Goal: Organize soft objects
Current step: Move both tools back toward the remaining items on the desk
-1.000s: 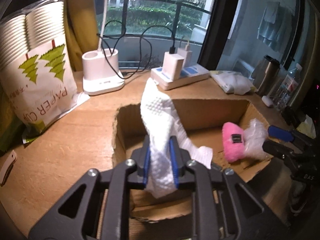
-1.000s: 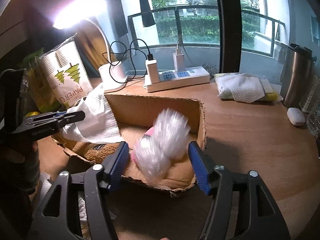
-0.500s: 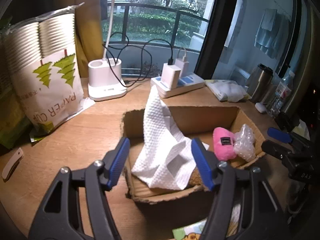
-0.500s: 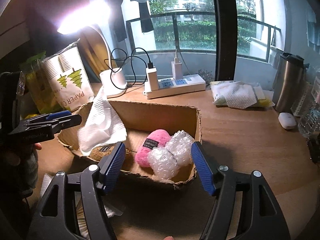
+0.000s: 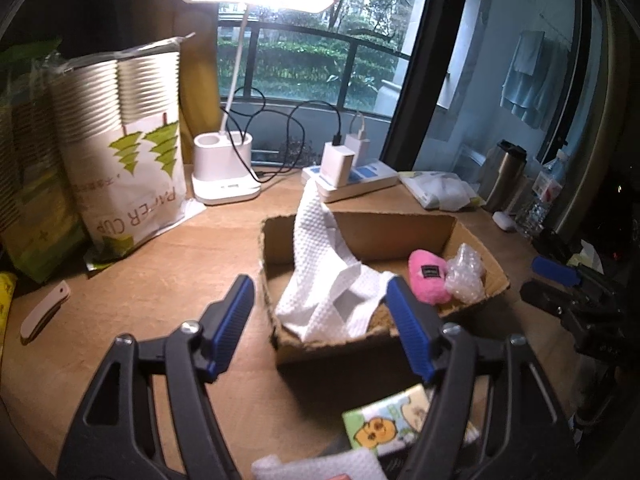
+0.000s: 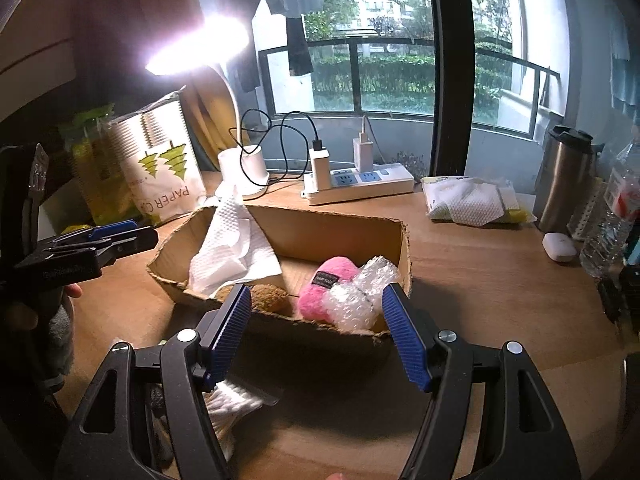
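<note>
A shallow cardboard box [image 5: 360,346] [image 6: 320,232] sits on the wooden table. In it lie a white textured cloth [image 5: 328,280] [image 6: 232,248] draped over the box's left rim, a pink plush [image 5: 428,276] [image 6: 328,284], a wad of bubble wrap [image 5: 464,272] [image 6: 360,296] and a brown plush [image 6: 266,298]. My left gripper [image 5: 324,324] is open and empty, just in front of the box. My right gripper [image 6: 316,332] is open and empty, in front of the box's near right side.
A bag of paper cups [image 5: 120,152], a white lamp base [image 5: 224,176] and a power strip [image 5: 352,180] stand behind the box. A tissue pack [image 6: 472,200], a steel flask [image 6: 564,180] and a white case [image 6: 560,246] are at the right. A cartoon packet [image 5: 392,424] and cotton swabs [image 6: 228,408] lie near me.
My left gripper let go of the white cloth, which now lies over the box rim, and drew back. My right gripper also drew back from the bubble wrap lying in the box.
</note>
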### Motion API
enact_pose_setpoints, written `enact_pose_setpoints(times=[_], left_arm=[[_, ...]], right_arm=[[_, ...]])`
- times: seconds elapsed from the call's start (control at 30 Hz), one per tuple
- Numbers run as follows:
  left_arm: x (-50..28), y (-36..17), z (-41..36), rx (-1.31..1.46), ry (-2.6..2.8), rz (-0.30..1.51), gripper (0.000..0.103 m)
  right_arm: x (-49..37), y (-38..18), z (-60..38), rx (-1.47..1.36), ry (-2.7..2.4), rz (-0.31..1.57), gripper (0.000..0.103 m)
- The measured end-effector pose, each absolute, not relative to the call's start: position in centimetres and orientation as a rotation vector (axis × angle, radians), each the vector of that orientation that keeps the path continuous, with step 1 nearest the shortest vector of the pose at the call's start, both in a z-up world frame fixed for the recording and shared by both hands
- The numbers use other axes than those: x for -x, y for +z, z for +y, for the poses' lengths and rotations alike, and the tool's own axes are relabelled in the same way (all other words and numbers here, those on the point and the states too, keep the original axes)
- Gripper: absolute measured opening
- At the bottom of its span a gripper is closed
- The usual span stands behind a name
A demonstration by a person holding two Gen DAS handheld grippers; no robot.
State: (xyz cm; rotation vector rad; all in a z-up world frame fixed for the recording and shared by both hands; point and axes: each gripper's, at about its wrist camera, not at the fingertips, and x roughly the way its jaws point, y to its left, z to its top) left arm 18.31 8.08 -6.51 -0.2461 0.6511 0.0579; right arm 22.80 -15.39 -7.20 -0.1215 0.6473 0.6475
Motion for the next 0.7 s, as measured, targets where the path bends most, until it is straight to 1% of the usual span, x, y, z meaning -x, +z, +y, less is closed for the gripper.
enact_pose_setpoints(times=[0.4, 0.7], left_arm=[[-14.2, -6.6, 8.0, 0.263, 0.034, 0.628, 0.071], [-11.5, -7.6, 8.1, 0.280, 0.035, 0.636, 0.071]], right_arm=[[-19.3, -7.0, -14.3, 0.152, 0.650, 0.647, 0.071], [-17.1, -7.6, -13.5, 0.169, 0.663, 0.658, 0.071]])
